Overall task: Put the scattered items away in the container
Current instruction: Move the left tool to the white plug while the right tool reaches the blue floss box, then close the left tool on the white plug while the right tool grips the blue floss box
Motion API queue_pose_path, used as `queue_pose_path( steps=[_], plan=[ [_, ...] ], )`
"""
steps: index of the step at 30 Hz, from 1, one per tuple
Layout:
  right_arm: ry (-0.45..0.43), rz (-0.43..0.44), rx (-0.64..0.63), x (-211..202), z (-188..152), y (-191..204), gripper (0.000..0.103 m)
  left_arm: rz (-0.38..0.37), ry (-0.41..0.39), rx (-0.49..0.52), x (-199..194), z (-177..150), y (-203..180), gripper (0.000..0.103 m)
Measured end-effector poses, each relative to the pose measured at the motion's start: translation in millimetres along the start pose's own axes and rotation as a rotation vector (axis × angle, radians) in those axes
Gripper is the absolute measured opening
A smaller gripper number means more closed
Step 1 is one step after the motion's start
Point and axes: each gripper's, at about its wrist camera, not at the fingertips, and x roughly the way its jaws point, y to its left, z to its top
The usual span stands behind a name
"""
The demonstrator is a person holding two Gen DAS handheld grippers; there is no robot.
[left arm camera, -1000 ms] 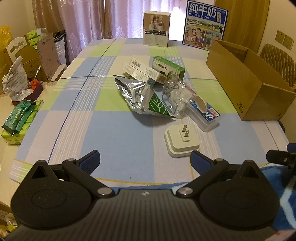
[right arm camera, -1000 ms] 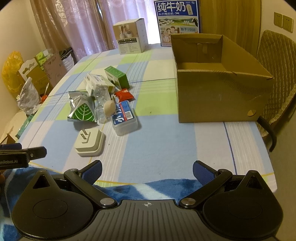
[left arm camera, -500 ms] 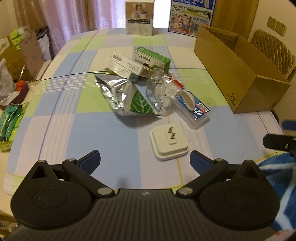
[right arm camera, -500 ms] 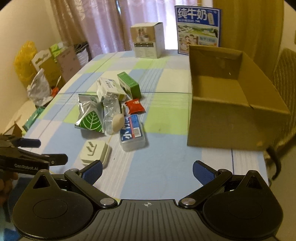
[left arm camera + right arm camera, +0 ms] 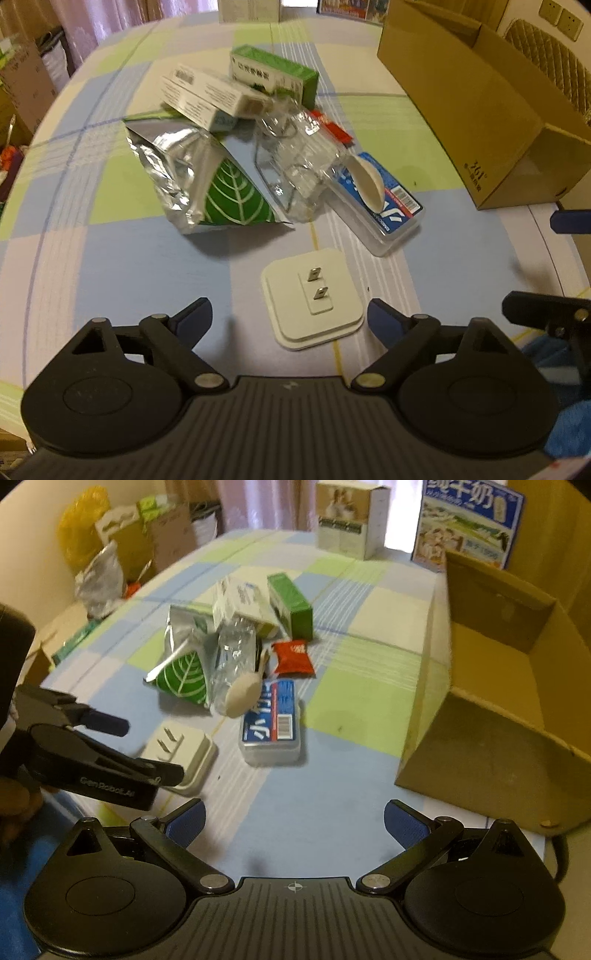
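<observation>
On checked tablecloth [image 5: 110, 266], white plug adapter [image 5: 313, 297] lies between left gripper's [image 5: 286, 317] closing, unclenched jaws.

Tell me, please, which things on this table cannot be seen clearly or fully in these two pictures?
- Red packet: in the left wrist view, mostly hidden behind the clear plastic container.
- Cardboard box: its floor is hidden by its near wall in the right wrist view; the left wrist view cuts it off at the edge.
- White plug adapter: in the right wrist view, partly covered by the left gripper.
- Print on the white carton: too blurred to read.
</observation>
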Motion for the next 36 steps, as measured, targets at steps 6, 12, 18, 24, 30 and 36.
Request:
queue_pose_path(
  steps=[6,12,18,24,30,36],
  plan=[
    [0.043,0.005,-0.021,17,8,-3,0.100,-0.016,0.053,-0.010,22,6,0,0.082],
    [0.069,0.006,-0.057,27,12,-1,0.099,-0.048,0.073,-0.029,29,11,5,0.066],
    [0.081,0.018,-0.110,36,17,8,0.091,-0.059,0.099,-0.007,30,16,16,0.063],
    [0.060,0.051,-0.075,53,32,10,0.088,-0.041,0.072,-0.023,24,20,37,0.063],
    [0.051,0.064,-0.031,77,49,9,0.079,-0.053,0.064,-0.056,25,19,43,0.062],
    [0.064,0.050,-0.016,101,56,8,0.068,-0.064,0.064,-0.081,27,19,49,0.063]
  ],
)
